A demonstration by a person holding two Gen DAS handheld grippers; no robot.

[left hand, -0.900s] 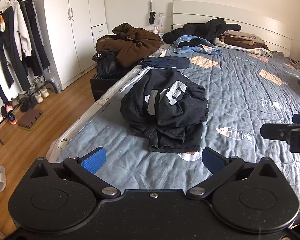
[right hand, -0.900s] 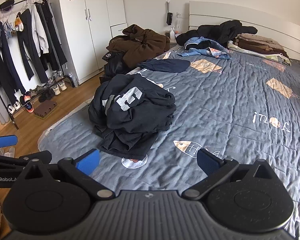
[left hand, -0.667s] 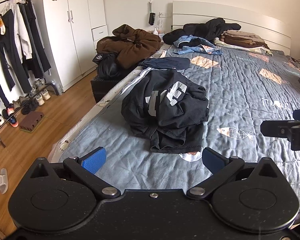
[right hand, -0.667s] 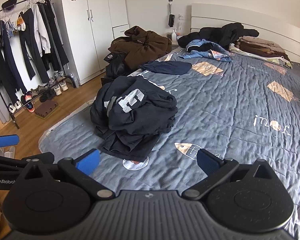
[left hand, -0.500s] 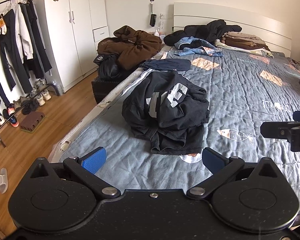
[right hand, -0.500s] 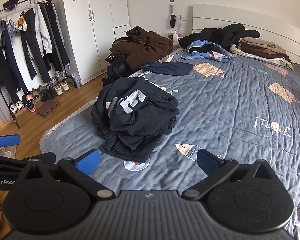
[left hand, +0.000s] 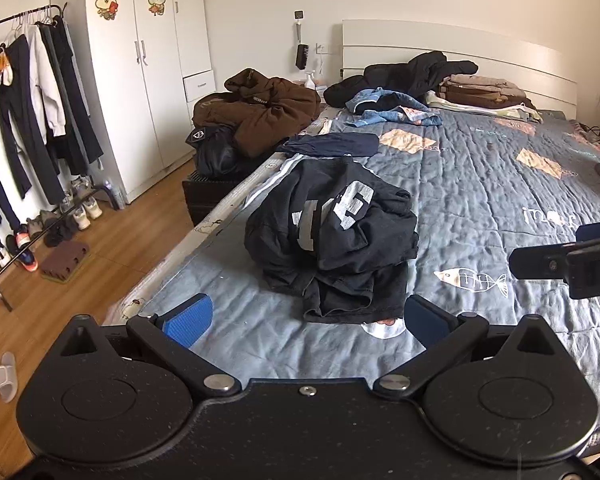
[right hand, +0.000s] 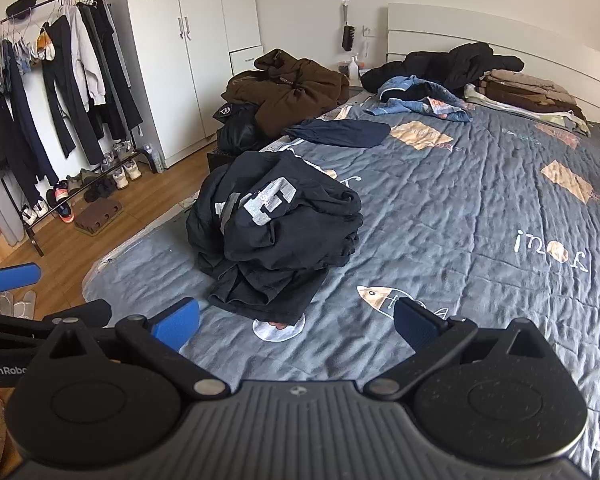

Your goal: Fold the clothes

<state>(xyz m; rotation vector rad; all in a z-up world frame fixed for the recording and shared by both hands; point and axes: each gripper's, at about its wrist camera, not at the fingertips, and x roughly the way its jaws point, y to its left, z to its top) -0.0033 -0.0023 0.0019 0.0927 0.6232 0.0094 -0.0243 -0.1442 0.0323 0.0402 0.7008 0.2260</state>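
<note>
a big bed (left hand: 500, 184) with a grey-blue cover fills the middle and right of both views. a white wardrobe (left hand: 148, 72) stands at the upper left, and a rack of hanging clothes (left hand: 24, 112) is at the far left. a brown hoodie (left hand: 268, 108) sits on a heap beside the bed, above the middle. a black sweatshirt (left hand: 332, 232) with grey letters lies bunched up on the bed, in the middle of the frame. the left tool (left hand: 306, 318) is spread wide at the bottom, holding nothing. the right tool (right hand: 296, 326) is spread wide too, also holding nothing. both are near the sweatshirt but not touching it.
</note>
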